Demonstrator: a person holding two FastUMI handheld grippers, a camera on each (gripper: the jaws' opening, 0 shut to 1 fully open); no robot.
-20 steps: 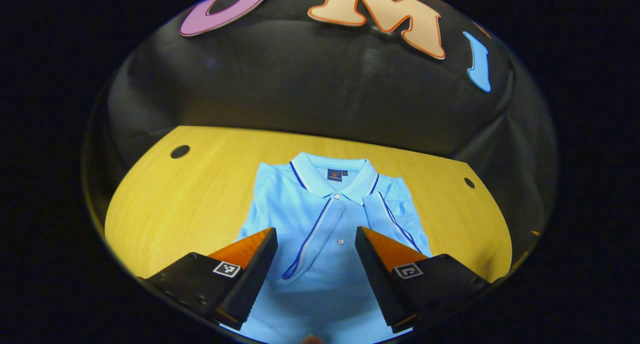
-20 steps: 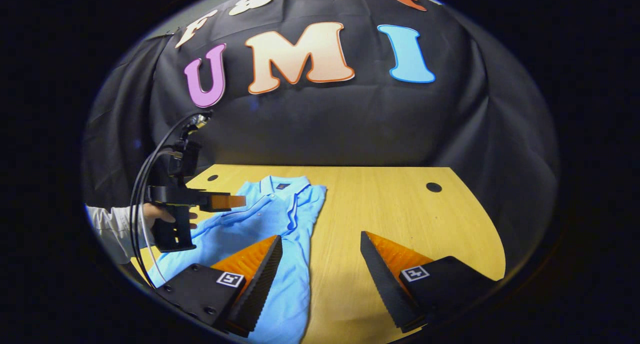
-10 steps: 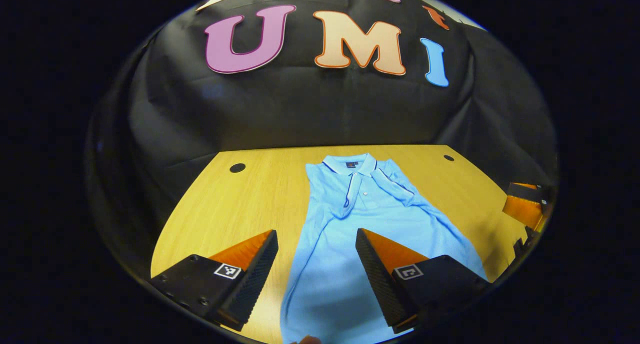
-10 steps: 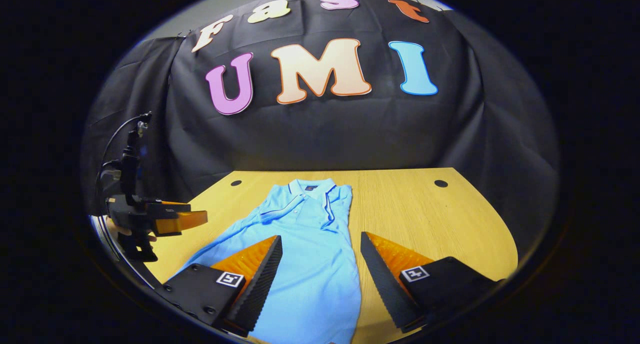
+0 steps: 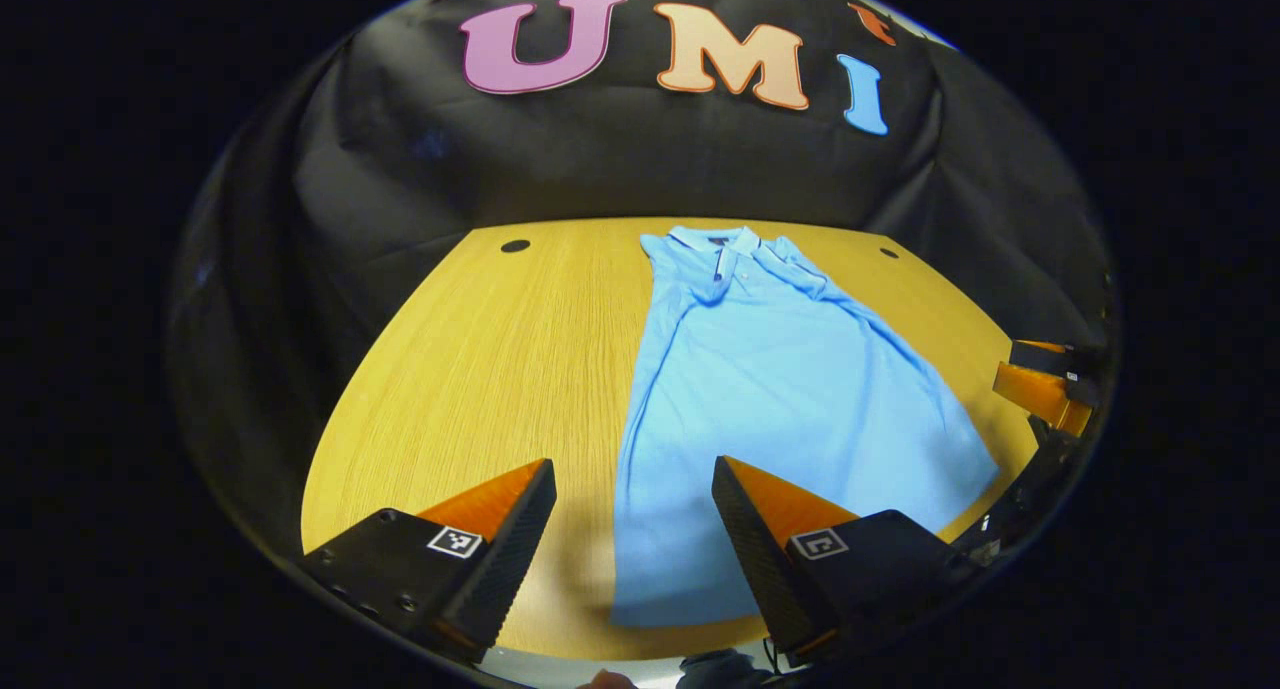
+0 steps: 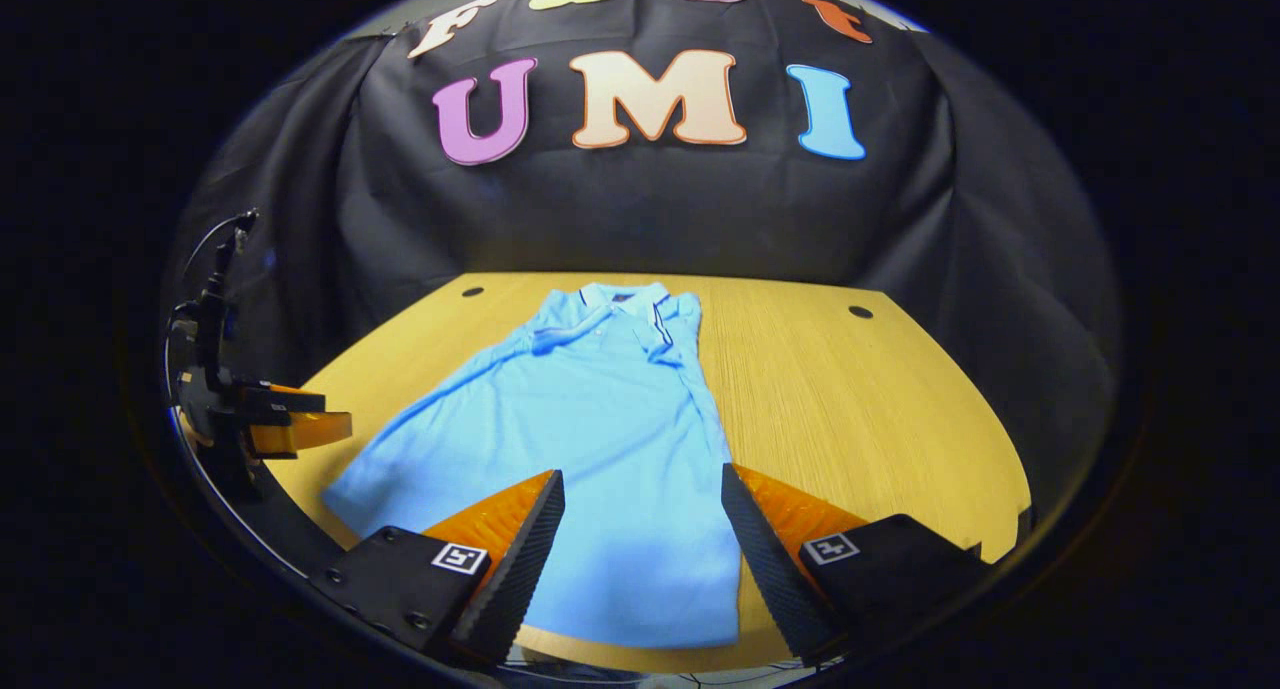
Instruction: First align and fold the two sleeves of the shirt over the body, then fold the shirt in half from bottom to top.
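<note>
Bright overhead light falls evenly on the table [image 5: 470,369]. Fisheye distortion bends its edges. Focus is sharp, with soft shadows under the shirt [image 6: 590,419] hem.

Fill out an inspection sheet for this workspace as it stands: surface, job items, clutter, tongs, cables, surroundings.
Surface: wooden table, with a round hole near each far corner.
Job items: light blue polo shirt lies flat, collar toward the wall, both sleeves folded over the body; the bottom hem is near the front edge, so the bottom-to-top fold is not yet done.
Clutter: nothing seen.
Tongs: left tongs open over the hem's left corner; right tongs open over the hem's right part. Neither grips cloth.
Cables: a dark cable rises from the left tongs' body in the right gripper view.
Surroundings: black cloth wall behind the table.
</note>
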